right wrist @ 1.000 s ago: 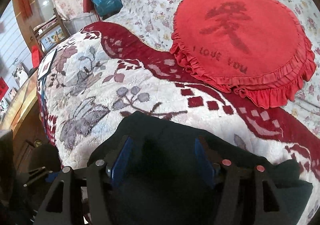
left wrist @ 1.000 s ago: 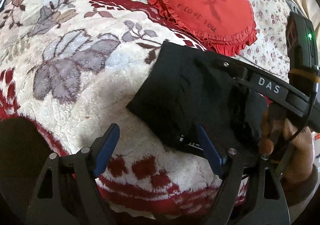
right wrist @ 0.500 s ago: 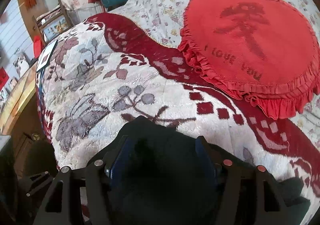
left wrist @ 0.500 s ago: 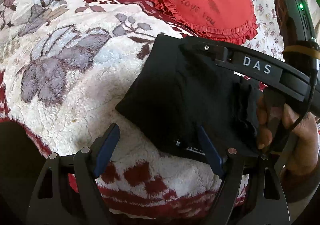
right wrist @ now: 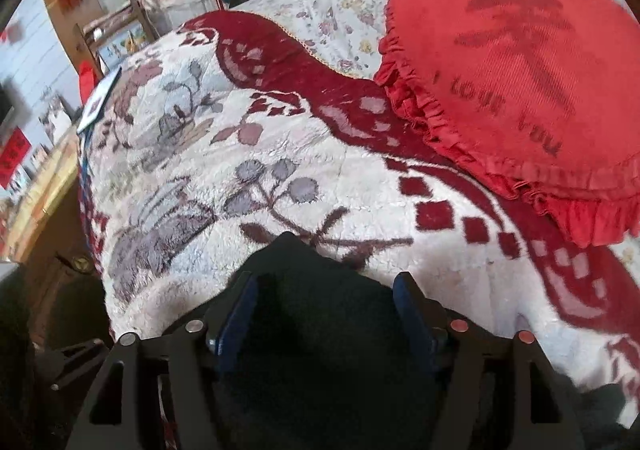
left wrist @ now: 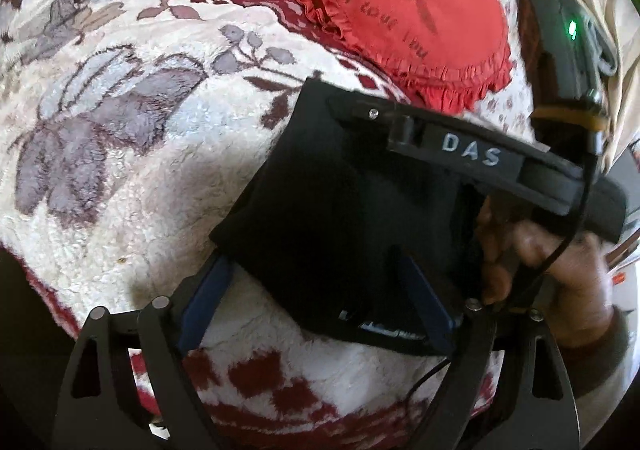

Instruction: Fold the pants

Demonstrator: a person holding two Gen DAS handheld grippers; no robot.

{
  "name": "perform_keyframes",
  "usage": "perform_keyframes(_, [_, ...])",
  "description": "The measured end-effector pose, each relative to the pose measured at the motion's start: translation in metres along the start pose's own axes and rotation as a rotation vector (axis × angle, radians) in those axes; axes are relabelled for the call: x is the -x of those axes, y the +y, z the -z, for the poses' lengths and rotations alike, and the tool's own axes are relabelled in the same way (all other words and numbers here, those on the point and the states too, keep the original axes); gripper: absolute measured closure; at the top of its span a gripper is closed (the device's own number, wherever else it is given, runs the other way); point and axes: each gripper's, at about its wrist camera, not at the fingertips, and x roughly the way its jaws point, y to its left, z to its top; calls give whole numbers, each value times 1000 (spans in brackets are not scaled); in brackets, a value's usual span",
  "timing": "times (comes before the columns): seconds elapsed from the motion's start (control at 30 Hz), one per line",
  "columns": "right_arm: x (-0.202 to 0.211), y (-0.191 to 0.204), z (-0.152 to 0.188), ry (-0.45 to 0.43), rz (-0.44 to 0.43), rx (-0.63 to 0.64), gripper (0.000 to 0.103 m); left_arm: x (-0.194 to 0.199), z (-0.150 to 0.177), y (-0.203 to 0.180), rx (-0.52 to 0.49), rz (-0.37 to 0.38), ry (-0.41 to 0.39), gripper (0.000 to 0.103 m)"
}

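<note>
Two hand-held grippers on pants. Right hand-held gripper (right wrist: 324,314): jaws closing, black pants (right wrist: 320,350) bunched between pads, contact unclear. Left hand-held gripper (left wrist: 316,302): jaws wide, opening, straddling near corner of pants (left wrist: 344,218), no grip. Pants: small folded bundle on fleece blanket (left wrist: 132,178) on bed, red cushion (left wrist: 404,14) far right. Step, judged: late fold or tidying. Next needs firm pinch, then lift edge over. Containers: none seen.
</note>
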Motion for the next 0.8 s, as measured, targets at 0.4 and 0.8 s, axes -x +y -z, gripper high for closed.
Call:
perform_keyframes(0.4, [107, -41, 23, -249, -76, -193, 101, 58, 5, -68, -277, 262, -215, 87])
perform_keyframes(0.8, [160, -72, 72, -245, -50, -420, 11, 1, 27, -132, -480, 296, -75, 87])
